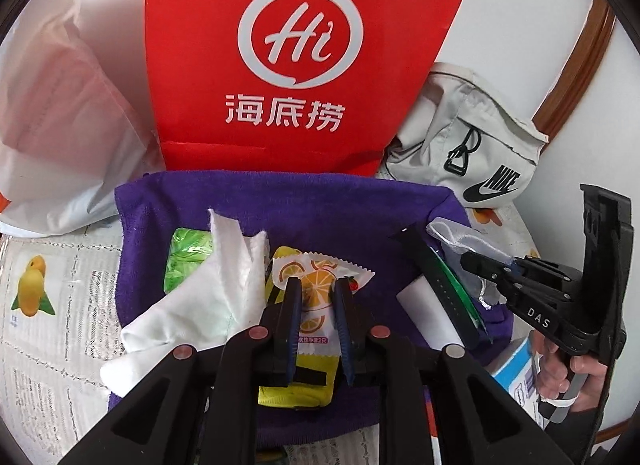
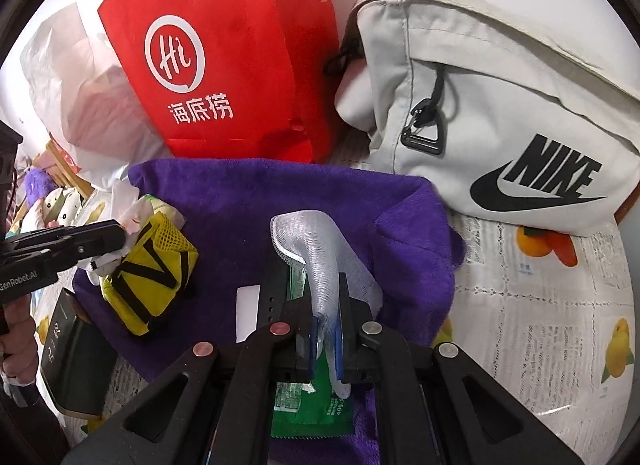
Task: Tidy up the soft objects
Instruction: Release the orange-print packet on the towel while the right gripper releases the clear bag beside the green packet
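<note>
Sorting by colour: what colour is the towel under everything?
Purple towel, clearest in the right wrist view.

Bright, even light in both fisheye views; no harsh glare.

The wall (image 1: pixel 520 25) behind the red bag (image 1: pixel 296 57) reads near white, close to overexposed, and the plastic bag (image 1: pixel 60 105) at left washes out pale. Shadows are soft: a dim patch under the grey bag (image 2: pixel 500 113), and dark folds in the purple towel (image 2: pixel 280 201). Colours are strong and saturated. Straight lines bow heavily toward the rims, and black vignette fills the corners of each circle. The centre is sharp enough to read the printed logos; the near black arms at the bottom look soft, and the far left edge of the right view smears.
</note>
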### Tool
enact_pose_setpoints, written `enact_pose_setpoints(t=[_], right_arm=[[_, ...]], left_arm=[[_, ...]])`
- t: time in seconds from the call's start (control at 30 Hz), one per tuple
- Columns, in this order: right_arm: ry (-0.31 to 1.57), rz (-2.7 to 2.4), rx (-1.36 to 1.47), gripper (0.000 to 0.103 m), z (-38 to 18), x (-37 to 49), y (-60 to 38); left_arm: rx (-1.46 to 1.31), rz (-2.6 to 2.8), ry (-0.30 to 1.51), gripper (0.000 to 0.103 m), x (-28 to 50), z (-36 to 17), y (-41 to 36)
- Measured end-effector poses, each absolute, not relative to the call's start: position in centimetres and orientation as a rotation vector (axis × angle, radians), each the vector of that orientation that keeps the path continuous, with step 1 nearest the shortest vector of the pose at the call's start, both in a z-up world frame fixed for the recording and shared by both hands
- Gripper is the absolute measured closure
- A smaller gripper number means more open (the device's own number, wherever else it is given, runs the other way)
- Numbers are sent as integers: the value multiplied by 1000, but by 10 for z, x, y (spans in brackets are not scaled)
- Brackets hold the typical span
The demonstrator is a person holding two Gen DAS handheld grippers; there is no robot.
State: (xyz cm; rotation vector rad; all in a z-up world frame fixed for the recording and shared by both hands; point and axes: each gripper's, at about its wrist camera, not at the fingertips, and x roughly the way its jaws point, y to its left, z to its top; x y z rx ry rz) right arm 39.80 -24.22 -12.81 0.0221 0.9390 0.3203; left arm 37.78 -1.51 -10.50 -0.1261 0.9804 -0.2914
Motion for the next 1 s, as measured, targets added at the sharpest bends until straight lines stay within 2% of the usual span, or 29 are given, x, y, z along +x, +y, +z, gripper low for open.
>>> enact_pose_setpoints(t=[0.2, 0.27, 0.33, 0.47, 0.53, 0.63, 0.77, 1.0], right_arm=[[957, 337, 25, 93, -131, 403, -238], [964, 360, 30, 85, -132, 403, -237], [961, 368, 21, 62, -132, 401, -234], [947, 404, 31, 50, -128, 395, -231], [941, 409, 34, 38, -126, 392, -231], [927, 395, 36, 27, -121, 385, -229], [910, 397, 42, 22, -112, 375, -228], [867, 362, 28, 22, -88, 347, -222]], left_arm=[[-132, -300, 997, 84, 384, -111, -21], [-133, -298, 1010, 80, 385, -113, -20], [-132, -299, 1013, 79, 387, -115, -21], [-141, -298, 1016, 67, 385, -112, -19], [-139, -295, 1012, 57, 382, -109, -18], [-133, -291, 1007, 55, 376, -105, -17], [-132, -282, 1011, 53, 368, -100, -14], [-135, -277, 985, 50, 343, -82, -6]])
